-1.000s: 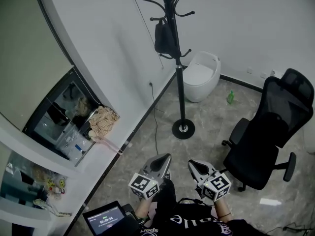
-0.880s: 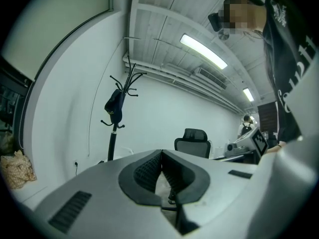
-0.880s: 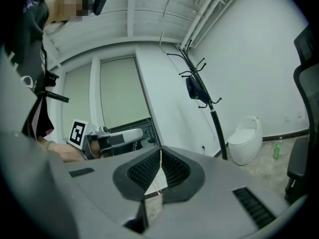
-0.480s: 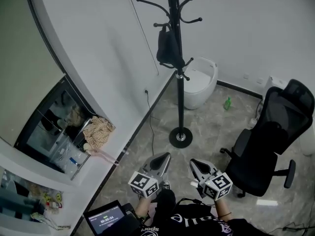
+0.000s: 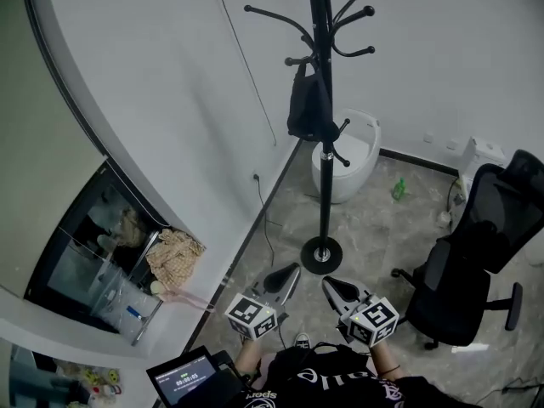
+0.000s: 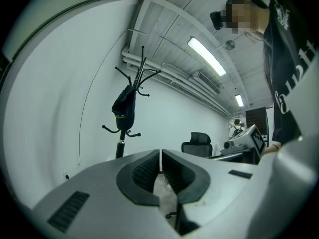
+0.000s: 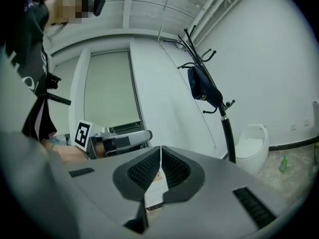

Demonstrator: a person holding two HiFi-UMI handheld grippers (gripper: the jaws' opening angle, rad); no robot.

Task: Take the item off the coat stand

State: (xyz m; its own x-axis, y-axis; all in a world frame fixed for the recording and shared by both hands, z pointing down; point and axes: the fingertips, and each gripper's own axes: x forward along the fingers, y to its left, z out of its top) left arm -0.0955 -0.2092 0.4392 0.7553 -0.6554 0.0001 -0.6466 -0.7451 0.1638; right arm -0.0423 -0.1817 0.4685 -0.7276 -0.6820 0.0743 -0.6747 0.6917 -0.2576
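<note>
Pressing the jaws of the left tool [image 6: 160, 156] together, ribbed pads meeting and pinching nothing. Pressing the jaws of the right tool [image 7: 160, 152] together likewise, also on nothing. Holding both tools low at the bottom centre of the head view, side by side but apart, with the tips pointing up the frame toward the round foot of the coat stand [image 5: 324, 194].

Finding the black bag [image 5: 310, 109] in the upper middle of the head view, hanging from a hook high on the stand, resting against the pole and well apart from both tools. Catching the same bag left of centre above the jaws in the left gripper view, and at the upper right in the right gripper view.

Noting a white rounded tub [image 5: 353, 155] just behind the pole against the white wall, and a small green bottle [image 5: 398, 190] near it on the grey floor. Passing a black office chair [image 5: 476, 262] at the right edge. Spotting a small lit screen [image 5: 189, 379] at the bottom left and a beige cloth [image 5: 176, 255] on a ledge above it.
</note>
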